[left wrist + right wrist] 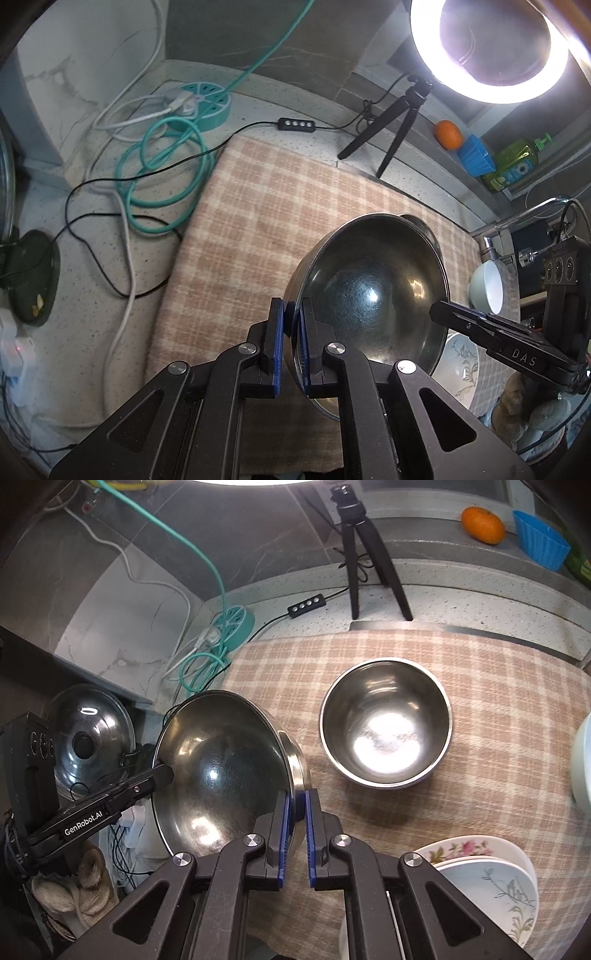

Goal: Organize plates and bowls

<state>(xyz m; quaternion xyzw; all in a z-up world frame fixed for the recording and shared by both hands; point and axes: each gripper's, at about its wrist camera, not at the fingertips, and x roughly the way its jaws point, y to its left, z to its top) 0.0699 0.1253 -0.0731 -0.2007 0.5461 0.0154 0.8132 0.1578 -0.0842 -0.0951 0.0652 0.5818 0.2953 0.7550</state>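
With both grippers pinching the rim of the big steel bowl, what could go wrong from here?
1. The left gripper and right gripper hold the tilted bowl only by its thin rim, so it may slip or twist.
2. Lowered carelessly, it could strike the smaller steel bowl on the cloth or the plates.

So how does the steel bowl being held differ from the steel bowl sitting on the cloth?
The held bowl is wide, shallow and tilted, with the left gripper and right gripper each pinching its rim. The resting bowl is narrower, deeper, upright and untouched on the checked cloth. Both are empty shiny steel.
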